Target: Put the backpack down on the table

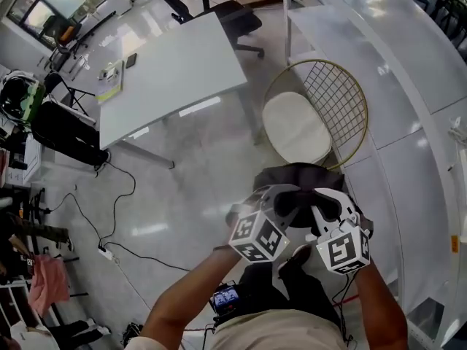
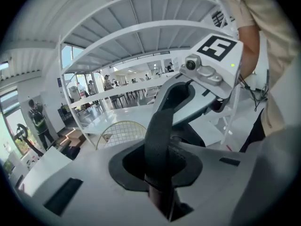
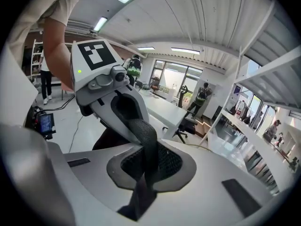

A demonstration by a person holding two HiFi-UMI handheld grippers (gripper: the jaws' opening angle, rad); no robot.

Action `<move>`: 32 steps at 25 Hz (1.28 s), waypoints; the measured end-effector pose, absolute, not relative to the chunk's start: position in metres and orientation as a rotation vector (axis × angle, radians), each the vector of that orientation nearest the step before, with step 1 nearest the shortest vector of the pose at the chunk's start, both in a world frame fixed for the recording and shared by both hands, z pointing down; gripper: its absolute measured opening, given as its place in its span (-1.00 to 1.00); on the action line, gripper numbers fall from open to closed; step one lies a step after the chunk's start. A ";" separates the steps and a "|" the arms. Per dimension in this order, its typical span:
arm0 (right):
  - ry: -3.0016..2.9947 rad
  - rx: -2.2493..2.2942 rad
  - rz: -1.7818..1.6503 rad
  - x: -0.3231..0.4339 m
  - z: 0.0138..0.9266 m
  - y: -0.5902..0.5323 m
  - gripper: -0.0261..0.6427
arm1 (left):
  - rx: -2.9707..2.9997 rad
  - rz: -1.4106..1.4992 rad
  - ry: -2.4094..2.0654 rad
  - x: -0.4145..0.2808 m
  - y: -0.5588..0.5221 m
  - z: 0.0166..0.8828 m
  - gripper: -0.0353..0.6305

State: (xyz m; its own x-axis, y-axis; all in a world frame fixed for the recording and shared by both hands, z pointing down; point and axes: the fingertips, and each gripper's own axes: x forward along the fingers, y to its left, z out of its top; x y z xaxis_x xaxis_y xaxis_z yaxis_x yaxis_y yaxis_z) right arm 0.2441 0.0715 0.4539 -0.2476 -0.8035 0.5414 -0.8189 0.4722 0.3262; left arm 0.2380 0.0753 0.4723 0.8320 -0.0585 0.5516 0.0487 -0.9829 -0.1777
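Note:
A black backpack (image 1: 300,175) hangs in the air in front of me, over the floor and close to a wire chair. Both grippers meet on its black mesh strap (image 1: 303,197). My left gripper (image 1: 279,204) is shut on the strap (image 2: 162,140), which runs up out of its jaws to the right gripper (image 2: 207,69). My right gripper (image 1: 326,208) is shut on the same strap (image 3: 146,145), with the left gripper (image 3: 103,79) right beside it. The white table (image 1: 175,71) stands further off at the upper left; the backpack is well apart from it.
A gold wire chair (image 1: 343,100) with a white cushion stands just beyond the backpack. A black office chair (image 1: 237,14) sits at the table's far end. White shelving (image 1: 398,86) runs along the right. Cables (image 1: 117,217) and a black bag (image 1: 66,133) lie on the floor at left.

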 end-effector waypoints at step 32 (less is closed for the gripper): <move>-2.313 1.116 -0.303 -0.015 0.265 -0.158 -0.80 | -2.669 -0.831 0.456 -0.018 -0.155 0.285 -0.71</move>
State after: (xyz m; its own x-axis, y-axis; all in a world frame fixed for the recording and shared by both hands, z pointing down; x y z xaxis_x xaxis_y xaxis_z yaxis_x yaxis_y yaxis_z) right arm -0.0153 -0.1578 0.2649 -0.5049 -0.7757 0.3787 -0.6520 0.6302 0.4216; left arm -0.0182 -0.1549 0.2847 0.7812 -0.3855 0.4910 -0.2070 -0.9020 -0.3788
